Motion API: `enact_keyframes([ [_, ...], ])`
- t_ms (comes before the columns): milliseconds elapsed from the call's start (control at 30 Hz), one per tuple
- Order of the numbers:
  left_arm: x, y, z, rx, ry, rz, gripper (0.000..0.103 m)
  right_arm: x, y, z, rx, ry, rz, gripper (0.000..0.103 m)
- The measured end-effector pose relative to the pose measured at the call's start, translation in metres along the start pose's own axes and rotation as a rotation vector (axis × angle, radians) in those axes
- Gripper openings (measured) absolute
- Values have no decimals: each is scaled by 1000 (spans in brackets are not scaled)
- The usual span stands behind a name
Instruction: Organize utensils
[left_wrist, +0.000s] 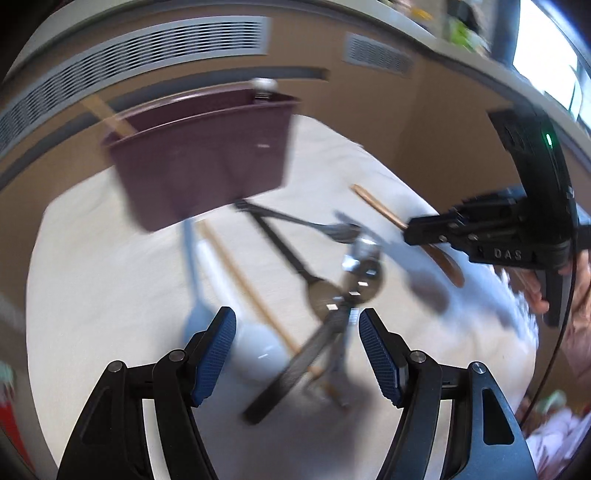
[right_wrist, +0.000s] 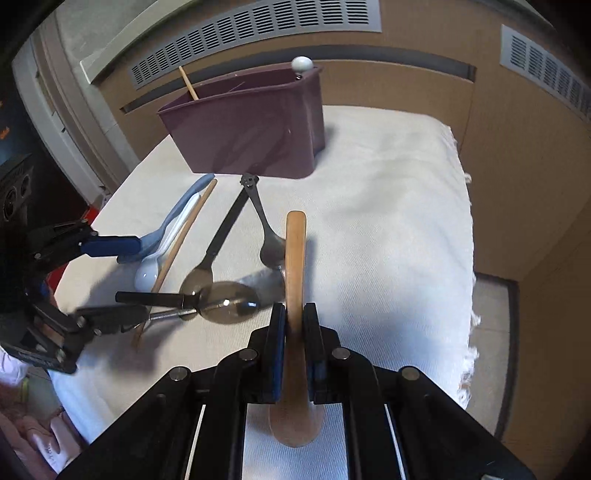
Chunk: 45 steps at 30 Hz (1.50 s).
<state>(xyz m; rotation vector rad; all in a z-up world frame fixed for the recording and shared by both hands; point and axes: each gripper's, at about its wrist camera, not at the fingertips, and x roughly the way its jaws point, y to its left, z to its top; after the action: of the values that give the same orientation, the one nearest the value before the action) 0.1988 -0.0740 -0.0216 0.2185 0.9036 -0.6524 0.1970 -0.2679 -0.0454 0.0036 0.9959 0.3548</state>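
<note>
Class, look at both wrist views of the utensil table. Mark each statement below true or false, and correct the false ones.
1. The right gripper is shut on the wooden spoon. True.
2. The left gripper is clamping a fork. False: its jaws stand open, gripping nothing.
3. The maroon bin is empty. False: a wooden stick and a white-knobbed item stand in it.
4. Utensils lie on a white cloth. True.
</note>
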Motion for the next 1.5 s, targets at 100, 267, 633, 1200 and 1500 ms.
enact_keyframes([
  [100,15,-25,10,138,55,-30,67,-3,-6,-10,30,-12,2,8],
  [267,49,-51,28,289,156,6,66,-5,-11,-21,68,-35,18,8],
  [633,66,-46,38,166,171,23,34,-1,-11,-24,80,-44,45,9],
  [1200,-49,34,-7,-274,-204,106,33,35,3,19,9,56,-25,30],
  [1500,-73,41,-16,-344,-272,63,33,-15,23,16,-13,-55,-37,11],
])
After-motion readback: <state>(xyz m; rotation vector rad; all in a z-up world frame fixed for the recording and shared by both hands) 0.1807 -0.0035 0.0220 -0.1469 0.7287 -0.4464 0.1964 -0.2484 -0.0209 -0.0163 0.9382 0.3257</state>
